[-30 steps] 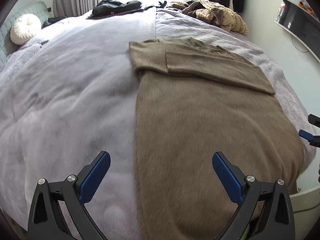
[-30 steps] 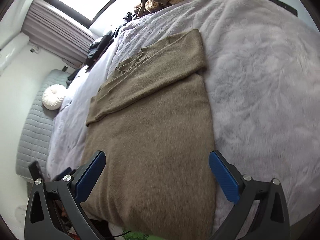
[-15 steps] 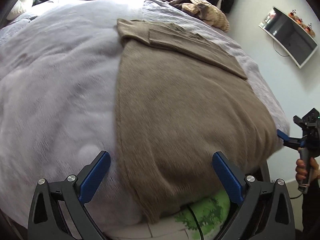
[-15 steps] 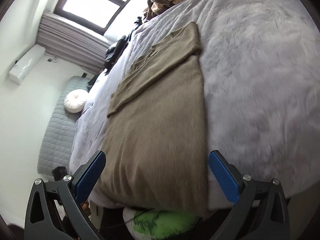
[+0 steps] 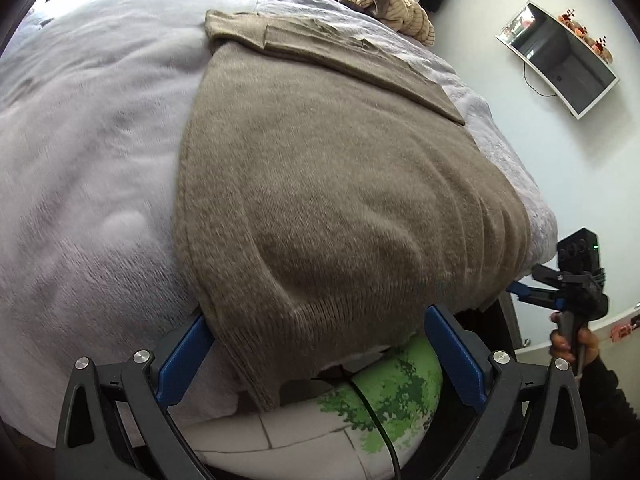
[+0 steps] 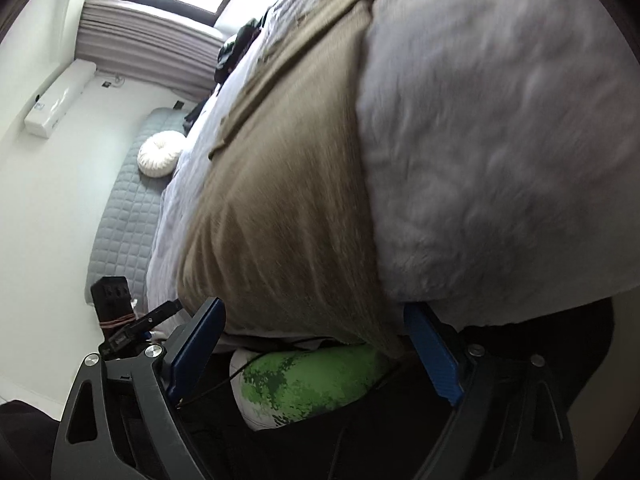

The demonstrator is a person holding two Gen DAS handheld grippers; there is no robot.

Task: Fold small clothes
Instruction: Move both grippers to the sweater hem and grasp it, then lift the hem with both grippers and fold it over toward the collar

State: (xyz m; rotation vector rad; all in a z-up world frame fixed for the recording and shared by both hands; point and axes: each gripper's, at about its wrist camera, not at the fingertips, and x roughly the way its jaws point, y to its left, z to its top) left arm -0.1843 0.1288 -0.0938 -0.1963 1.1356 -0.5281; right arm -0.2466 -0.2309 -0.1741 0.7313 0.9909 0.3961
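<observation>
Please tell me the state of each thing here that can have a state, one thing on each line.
sweater: spread flat on the bed, sleeves folded across, hem hanging over the edge
left gripper: open, hem between its fingers, not pinched
right gripper: open, jaws closing, hem between its fingers, not pinched
curtain: covering only the lower window
wall screen: off

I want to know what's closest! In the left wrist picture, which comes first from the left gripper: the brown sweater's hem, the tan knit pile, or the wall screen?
1. Brown sweater's hem: hangs over the bed edge, right between the left gripper's fingers.
2. Tan knit pile: far across the bed, upper middle.
3. Wall screen: on the wall at upper right; too close to call against the pile.
</observation>
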